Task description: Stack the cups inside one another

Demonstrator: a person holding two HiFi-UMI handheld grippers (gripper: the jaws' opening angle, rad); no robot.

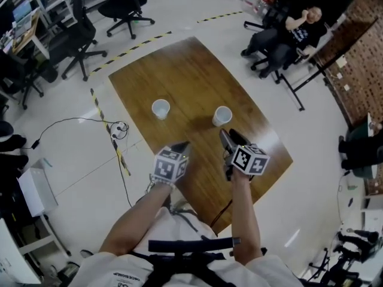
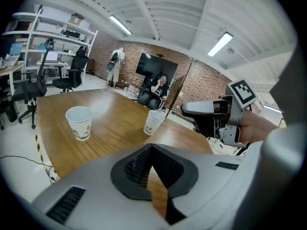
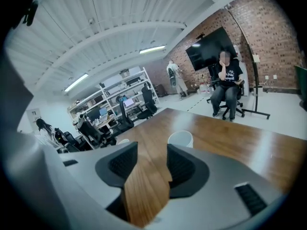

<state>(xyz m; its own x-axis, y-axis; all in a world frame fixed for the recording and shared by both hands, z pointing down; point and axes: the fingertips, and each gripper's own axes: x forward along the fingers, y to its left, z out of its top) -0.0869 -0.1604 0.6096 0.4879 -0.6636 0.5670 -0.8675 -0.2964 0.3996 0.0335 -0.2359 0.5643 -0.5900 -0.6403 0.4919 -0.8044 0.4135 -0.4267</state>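
On the wooden bench (image 1: 179,76) two white paper cups are standing upright, mouths up, well apart, not nested. The left paper cup (image 1: 160,108) is sitting around the middle of the bench, toward its left edge. The right paper cup (image 1: 222,116) is sitting to its right and slightly nearer. Both are showing small print on their sides in the left gripper view.

The left hand-held gripper (image 1: 182,145) is hovering over the near part of the bench, nearer than the left paper cup and clear of it, pointing far and down. Its jaws are meeting at the tips with nothing between them. Only bench wood is showing through the slit lower down.

The right hand-held gripper (image 1: 230,136) is hovering just on the near side of the right paper cup, pointing toward it. Its jaws are standing wide apart and empty, with bare bench showing in the gap. In the right gripper view that cup's rim is peeking over the right jaw, beyond the tips and not between the pads. A sliver of the left paper cup is just showing over the other jaw.

Around the bench: black office chairs (image 1: 125,5) are standing on the floor at far left. A seated person (image 1: 293,34) is at far right, by a brick wall (image 1: 365,64). A black cable (image 1: 66,121) and a strip of yellow-black tape (image 1: 102,115) are lying on the floor left of the bench.
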